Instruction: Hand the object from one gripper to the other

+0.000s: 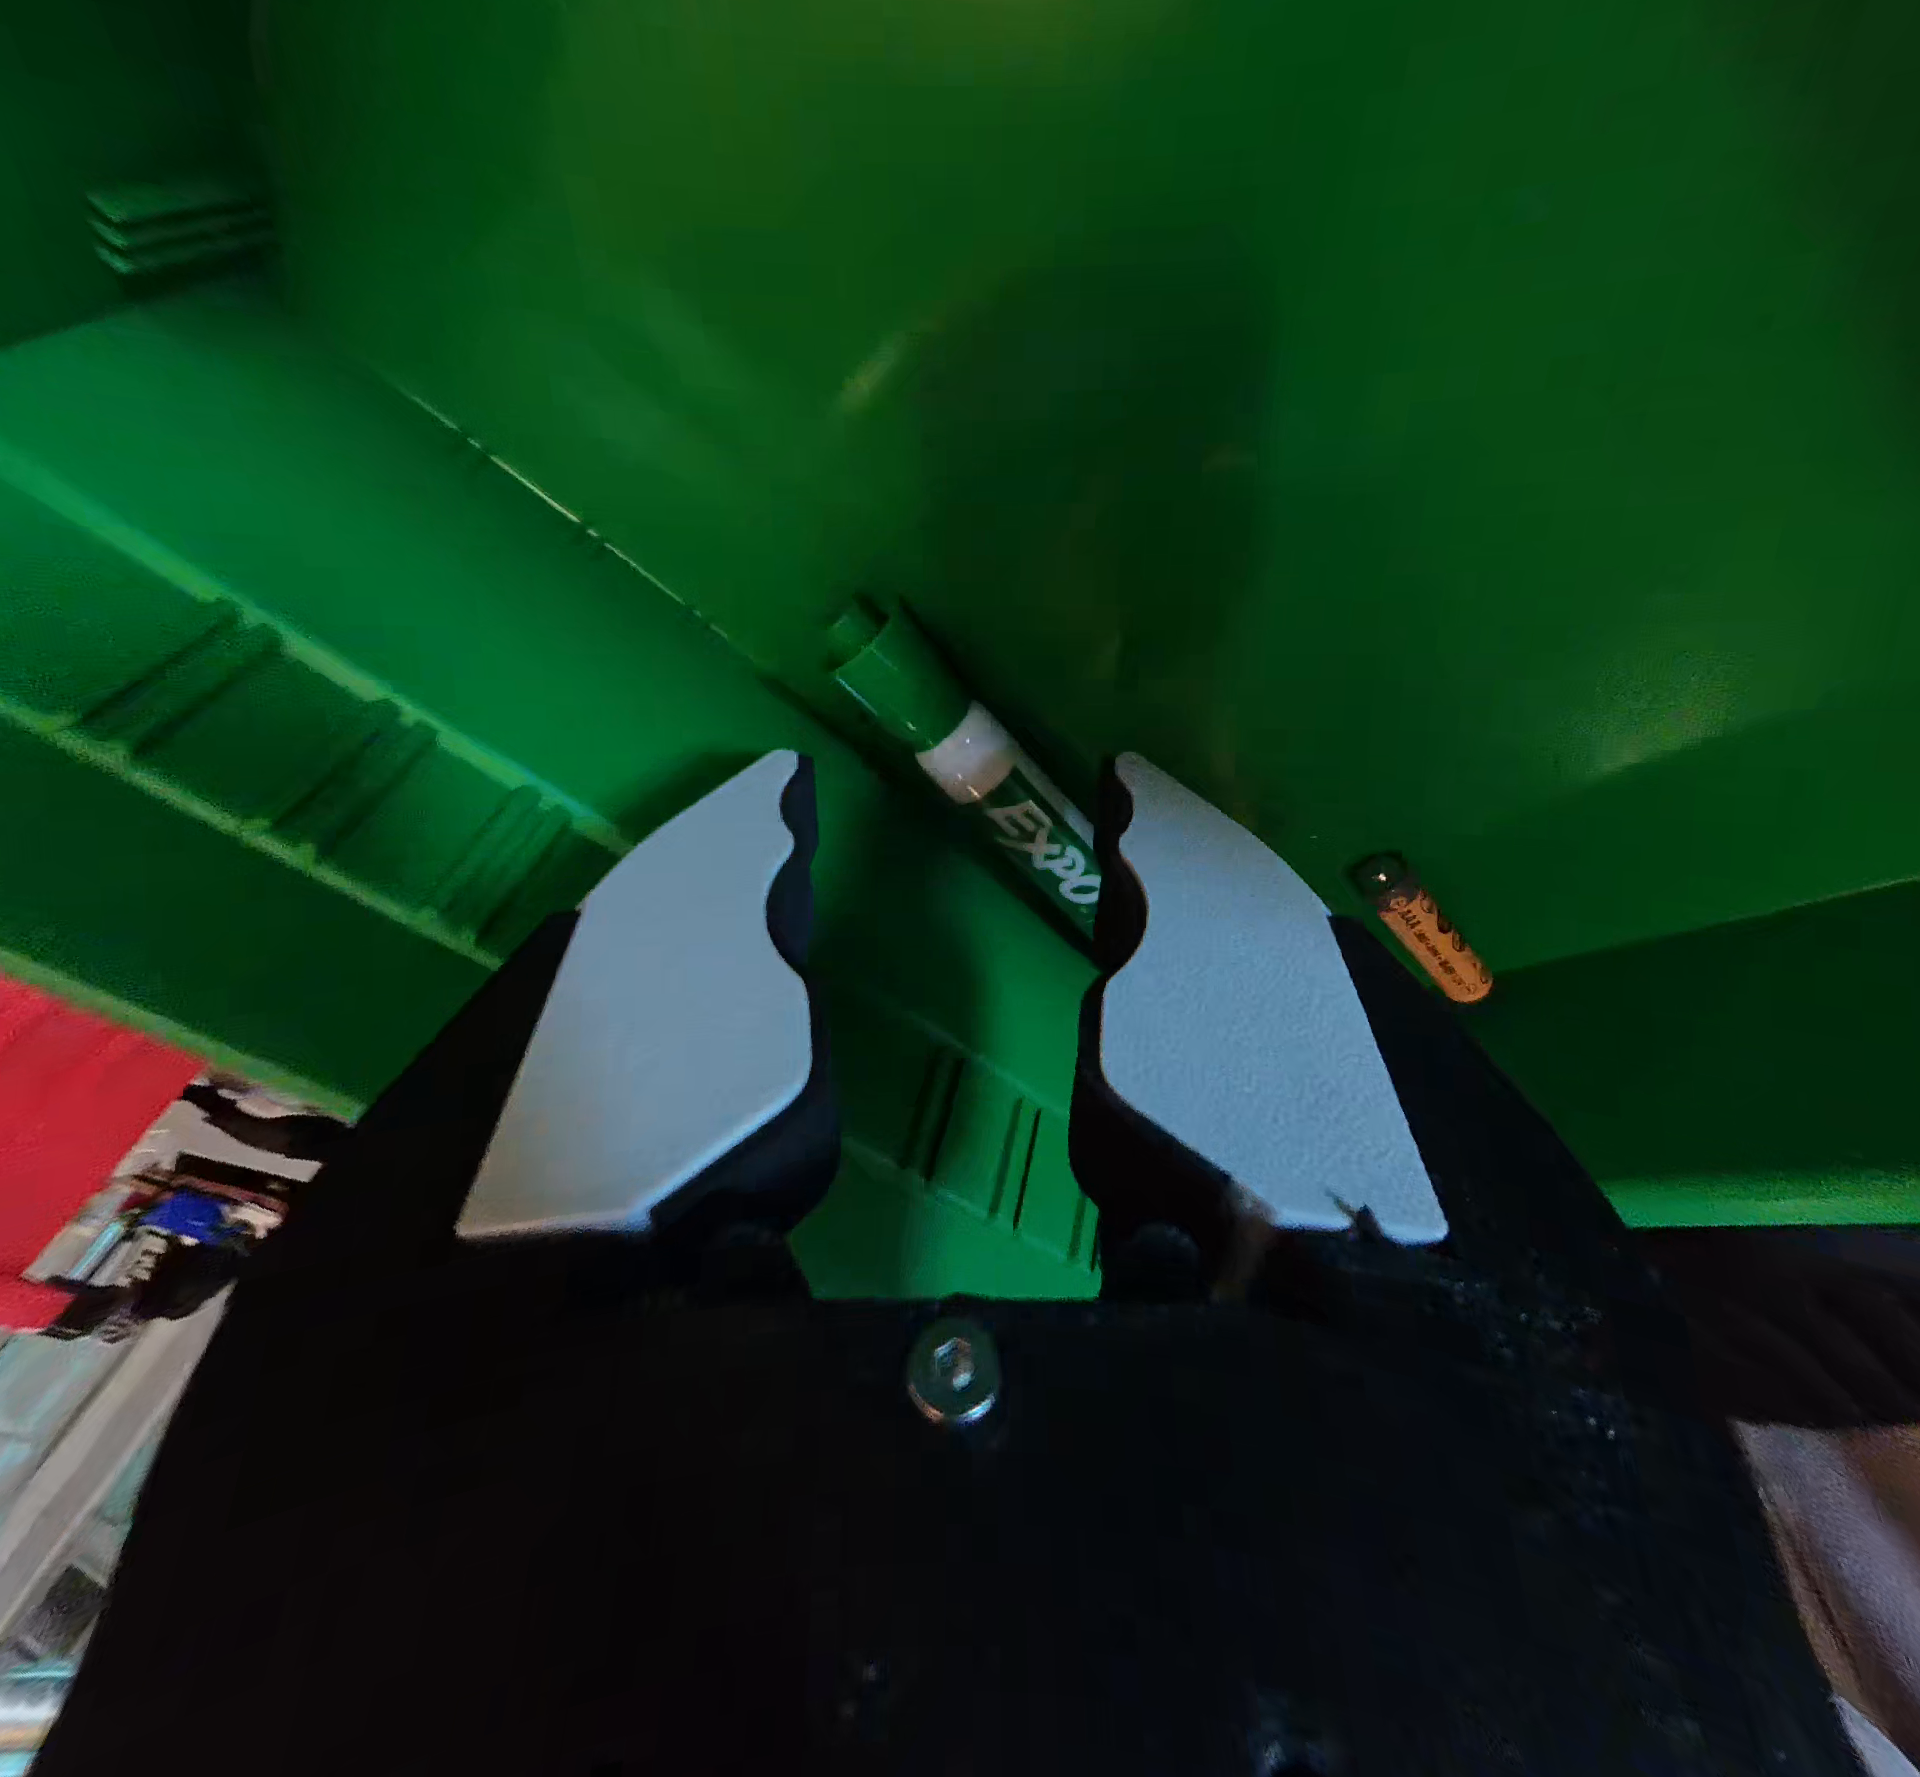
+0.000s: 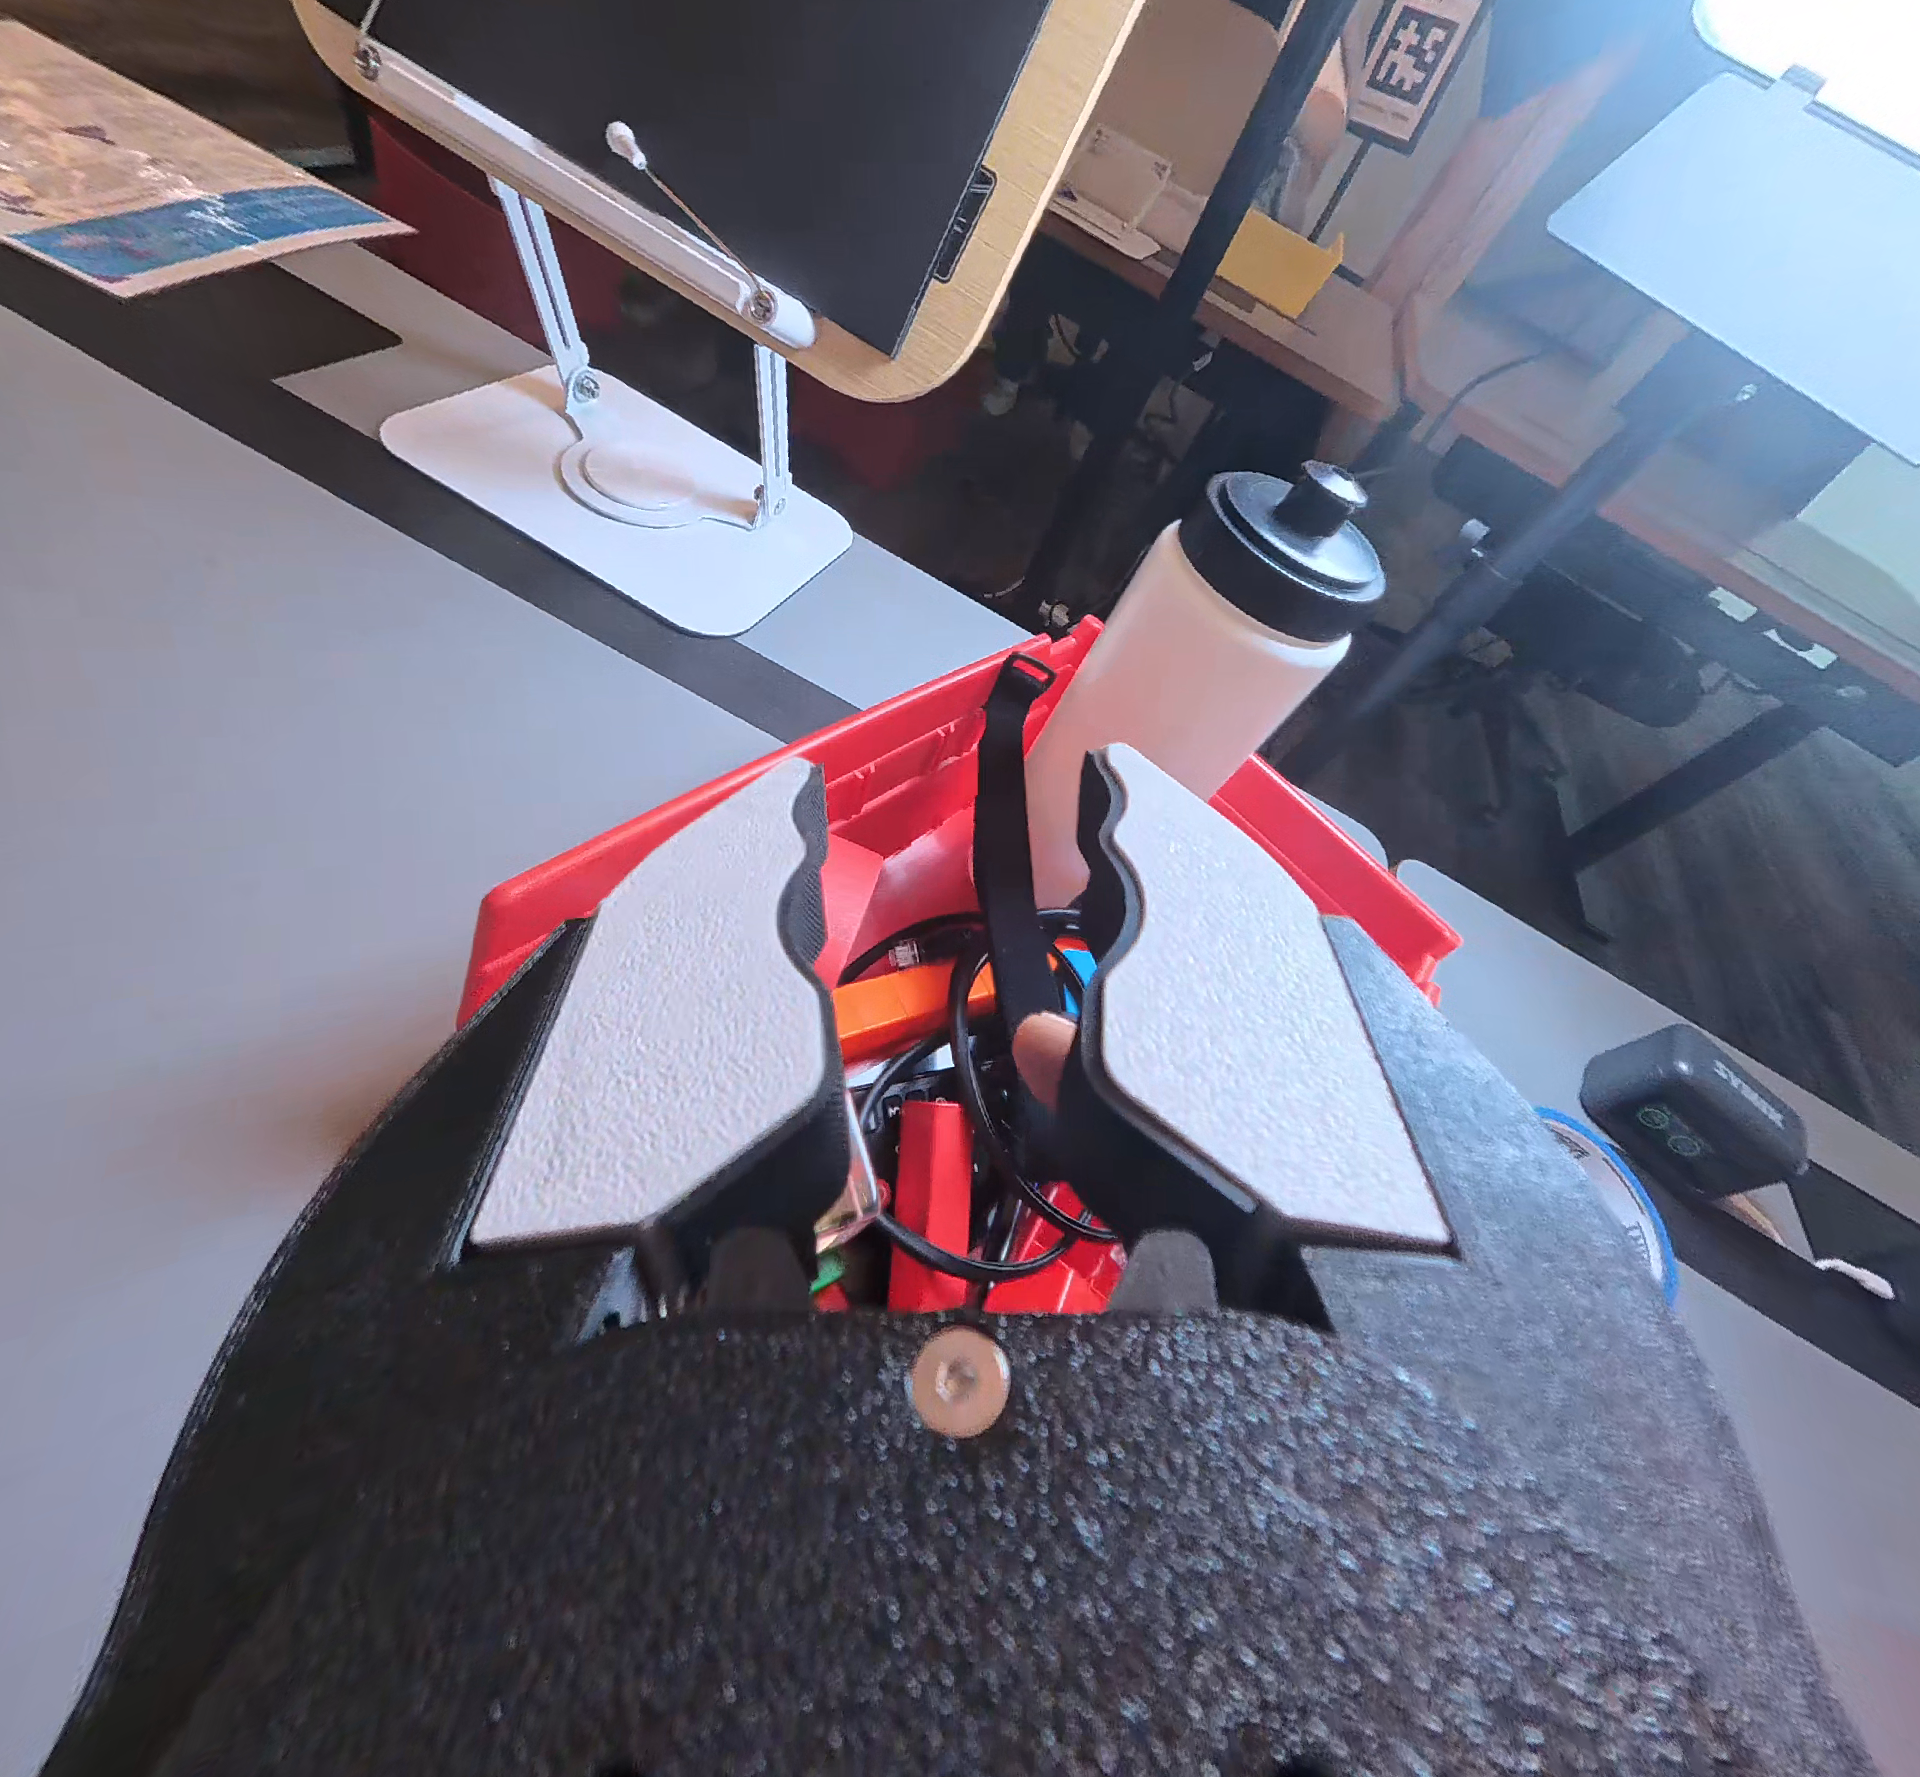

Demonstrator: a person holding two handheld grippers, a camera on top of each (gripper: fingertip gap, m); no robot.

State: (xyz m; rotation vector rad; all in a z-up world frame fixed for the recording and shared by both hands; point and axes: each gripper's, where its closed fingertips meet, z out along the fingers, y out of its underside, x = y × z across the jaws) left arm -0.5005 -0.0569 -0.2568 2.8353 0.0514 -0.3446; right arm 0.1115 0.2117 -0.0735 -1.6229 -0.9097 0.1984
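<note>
In the left wrist view a green marker [image 1: 966, 759] with a white band lies on the floor of a green bin [image 1: 1143, 273], along the seam where the floor meets a wall. My left gripper [image 1: 956, 771] is open inside the bin, its fingers either side of the marker's lower half, not closed on it. In the right wrist view my right gripper [image 2: 956, 782] is open and empty, hovering over a red bin [image 2: 644, 865] full of items. A white bottle [image 2: 1195, 667] with a black cap stands in that bin, just beyond the right finger.
A small orange battery [image 1: 1429, 927] lies in the green bin, right of my left gripper. The red bin holds a black strap [image 2: 1003, 854], cables and an orange part [image 2: 894, 1000]. A tablet on a white stand [image 2: 623, 480] and a black box [image 2: 1694, 1114] sit on the grey table [image 2: 260, 740]. The tips of one gripper are about 70 cm away from the tips of the other. The white bottle [image 2: 1195, 667] lies around 15 cm away from my right fingertips.
</note>
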